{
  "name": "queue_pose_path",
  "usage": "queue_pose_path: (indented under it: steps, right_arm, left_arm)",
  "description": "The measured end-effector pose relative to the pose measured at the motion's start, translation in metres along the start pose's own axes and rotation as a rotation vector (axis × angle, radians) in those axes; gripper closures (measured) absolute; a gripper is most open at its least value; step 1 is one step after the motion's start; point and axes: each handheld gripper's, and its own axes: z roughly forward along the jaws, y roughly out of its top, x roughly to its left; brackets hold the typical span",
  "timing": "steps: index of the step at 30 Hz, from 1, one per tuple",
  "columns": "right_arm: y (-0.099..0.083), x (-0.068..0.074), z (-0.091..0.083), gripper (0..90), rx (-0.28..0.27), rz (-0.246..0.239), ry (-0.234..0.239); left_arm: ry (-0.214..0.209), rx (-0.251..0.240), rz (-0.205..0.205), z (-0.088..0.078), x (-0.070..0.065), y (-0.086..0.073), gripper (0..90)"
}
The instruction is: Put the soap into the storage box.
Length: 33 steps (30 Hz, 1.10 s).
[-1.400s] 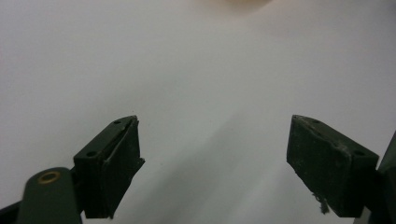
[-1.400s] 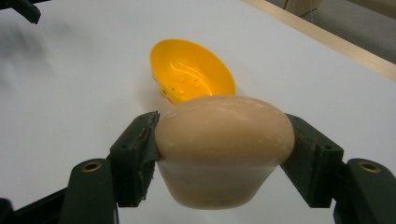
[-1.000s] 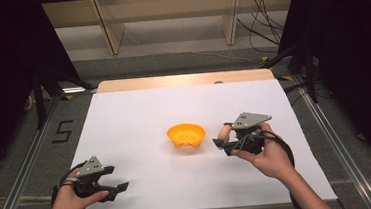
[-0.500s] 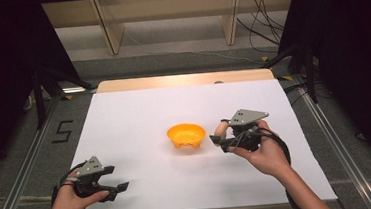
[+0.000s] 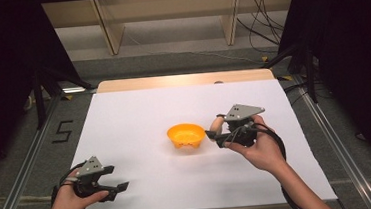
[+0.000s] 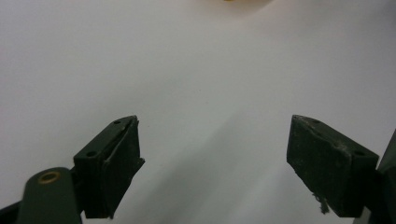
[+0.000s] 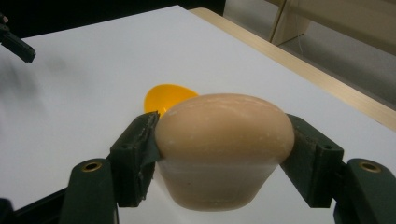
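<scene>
An orange bowl (image 5: 186, 136) sits near the middle of the white table (image 5: 134, 113); the right gripper view has it as an orange bowl (image 7: 166, 96) just beyond the jaws. My right gripper (image 5: 215, 132) hovers just right of the bowl, shut on a tan rounded piece (image 5: 215, 125). Up close, that tan piece (image 7: 224, 135) is domed on top, narrower below, and pinched at both sides by my right gripper (image 7: 224, 151). At the table's near left, my left gripper (image 5: 116, 178) is open. Only bare white table lies between the wide-apart jaws of the left gripper (image 6: 215, 154).
A wooden strip (image 5: 181, 80) borders the table's far edge. Wooden shelf legs (image 5: 107, 25) and cables (image 5: 263, 33) stand on the floor beyond it. Metal rails (image 5: 25, 167) run along both sides, with a "5" mark (image 5: 62, 130) on the floor at left.
My right gripper has moved left with the tan piece, closing in on the bowl's right side. The left gripper has stayed put.
</scene>
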Motion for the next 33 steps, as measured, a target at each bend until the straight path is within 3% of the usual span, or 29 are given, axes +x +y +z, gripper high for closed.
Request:
queue_pose_path:
  steps: [15,17,20,27,28,32,33]
  right_arm:
    - [0.006,-0.001,0.007,33.8,-0.030,-0.024,-0.004]
    - [0.008,0.000,0.007,33.8,-0.022,-0.009,-0.008]
    - [0.010,0.000,0.010,33.8,-0.031,-0.028,0.000]
    - [0.014,0.002,0.014,33.8,-0.040,-0.027,0.011]
    - [0.015,0.004,0.015,33.8,-0.045,-0.008,0.006]
    - [0.018,0.004,0.017,33.8,-0.052,-0.026,0.014]
    - [0.018,0.005,0.018,33.8,-0.056,-0.007,0.008]
  left_arm:
    - [-0.001,-0.002,0.001,0.000,0.000,0.000,17.2]
    - [-0.002,-0.002,0.001,0.000,0.000,0.000,17.2]
    - [-0.002,-0.002,0.002,0.000,0.000,0.000,17.3]
    - [-0.002,-0.001,0.003,0.000,0.000,0.000,17.3]
    - [-0.002,-0.003,0.003,0.000,0.000,0.000,17.2]
    - [-0.003,-0.002,0.003,0.000,0.000,0.000,17.2]
    - [-0.003,-0.002,0.003,0.000,0.000,0.000,17.2]
